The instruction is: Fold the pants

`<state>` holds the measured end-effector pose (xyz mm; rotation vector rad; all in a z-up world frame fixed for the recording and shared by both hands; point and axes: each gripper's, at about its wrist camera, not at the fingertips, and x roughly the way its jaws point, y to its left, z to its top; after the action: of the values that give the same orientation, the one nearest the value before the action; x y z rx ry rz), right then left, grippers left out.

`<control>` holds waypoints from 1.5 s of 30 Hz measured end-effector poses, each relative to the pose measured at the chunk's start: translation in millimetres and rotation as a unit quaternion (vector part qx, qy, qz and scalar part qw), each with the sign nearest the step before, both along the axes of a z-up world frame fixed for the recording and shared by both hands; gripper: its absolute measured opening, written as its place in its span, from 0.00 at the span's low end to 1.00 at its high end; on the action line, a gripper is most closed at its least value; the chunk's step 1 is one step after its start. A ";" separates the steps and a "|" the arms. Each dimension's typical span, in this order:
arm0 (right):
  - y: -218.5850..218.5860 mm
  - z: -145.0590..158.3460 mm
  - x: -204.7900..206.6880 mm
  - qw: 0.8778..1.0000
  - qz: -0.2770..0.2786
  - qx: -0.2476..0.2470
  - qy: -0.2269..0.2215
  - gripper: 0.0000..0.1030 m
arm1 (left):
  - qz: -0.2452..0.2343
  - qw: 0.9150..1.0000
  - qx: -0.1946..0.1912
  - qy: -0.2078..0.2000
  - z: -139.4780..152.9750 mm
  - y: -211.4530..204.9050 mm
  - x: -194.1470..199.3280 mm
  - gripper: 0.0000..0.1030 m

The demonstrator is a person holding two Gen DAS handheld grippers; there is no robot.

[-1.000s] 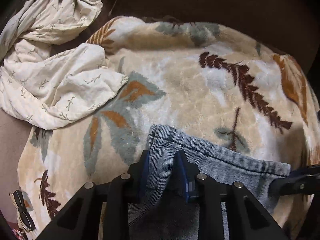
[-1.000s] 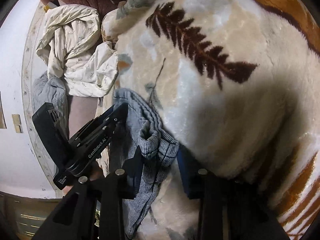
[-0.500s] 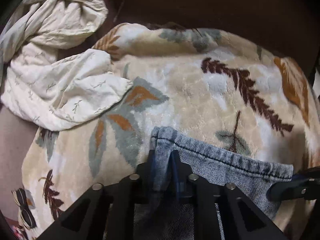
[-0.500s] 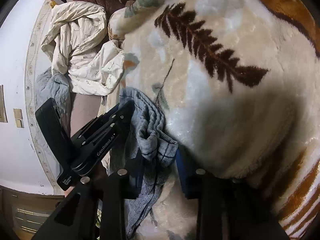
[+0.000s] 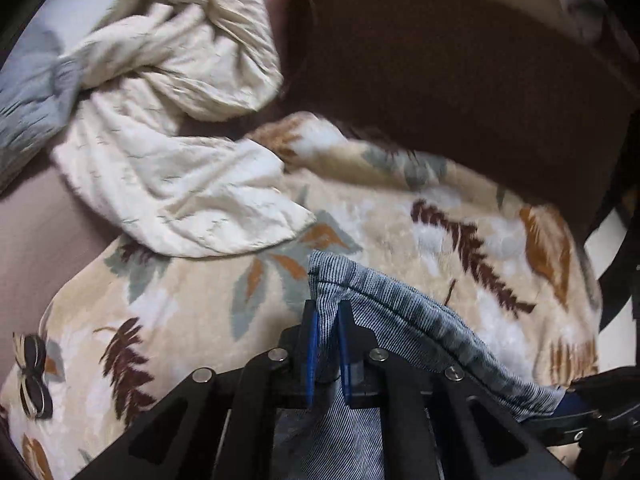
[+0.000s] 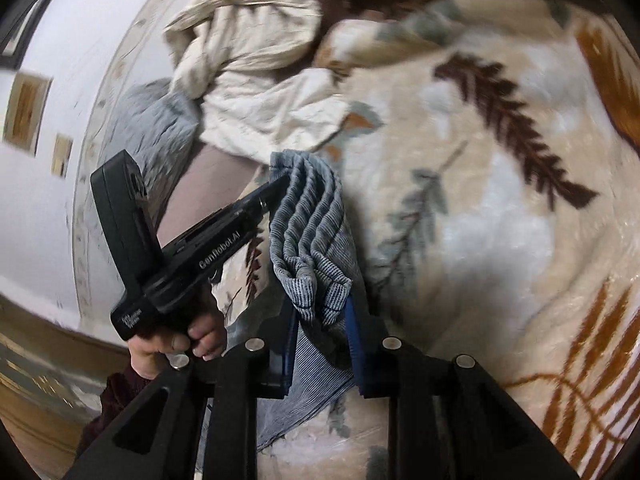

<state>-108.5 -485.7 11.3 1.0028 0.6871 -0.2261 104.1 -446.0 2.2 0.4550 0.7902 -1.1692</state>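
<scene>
Above the blanket (image 5: 400,216), pants (image 5: 404,320) pinched by left gripper (image 5: 327,344) and right gripper (image 6: 320,340) jaws; best kept level, hem taut, corners matched.

A plush cream blanket (image 5: 200,320) with brown, orange and grey leaf prints covers the bed. A crumpled cream quilt (image 5: 172,128) lies near its far edge, beside a grey quilted cloth (image 6: 160,128). Behind them stands a dark brown headboard (image 5: 460,80). A white wall (image 6: 80,40) is at left.
</scene>
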 end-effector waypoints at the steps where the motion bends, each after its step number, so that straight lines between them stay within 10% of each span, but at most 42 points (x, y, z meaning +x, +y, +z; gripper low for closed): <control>1: 6.2 3.1 2.0 1.000 0.007 -0.010 -0.001 0.22 | 0.007 1.000 -0.012 0.003 3.3 10.1 4.3 0.10; 17: 102.4 -0.4 41.7 0.986 0.161 -0.053 0.011 0.10 | 0.113 0.989 -0.084 0.047 -6.5 179.2 42.8 0.09; 19: 76.3 4.7 35.6 0.991 0.129 -0.042 0.001 0.17 | 0.110 0.989 -0.087 0.046 -7.7 180.7 39.1 0.09; 22: 21.3 3.0 22.9 0.999 0.036 -0.027 0.012 0.68 | 0.101 0.991 -0.081 0.043 -8.4 173.2 36.2 0.08; 25: -12.7 -9.4 19.8 1.000 -0.003 0.000 0.013 0.68 | 0.092 0.991 -0.085 0.042 -3.7 167.6 35.1 0.08; 35: -31.5 -36.3 86.1 0.999 0.008 0.015 0.045 0.59 | 0.091 0.993 -0.061 0.034 -1.6 171.5 32.3 0.08; 41: -27.6 -56.6 109.3 0.995 0.013 -0.006 0.095 0.21 | 0.095 0.993 -0.058 0.037 -2.4 168.9 31.0 0.08; 45: -30.8 -47.2 99.0 0.998 0.019 0.025 0.052 0.18 | 0.093 0.993 -0.069 0.032 5.6 165.6 27.0 0.08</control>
<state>-9.5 -516.5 -35.9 1.0307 0.8100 -0.2294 131.2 -280.4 7.9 0.2244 0.7837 -1.0602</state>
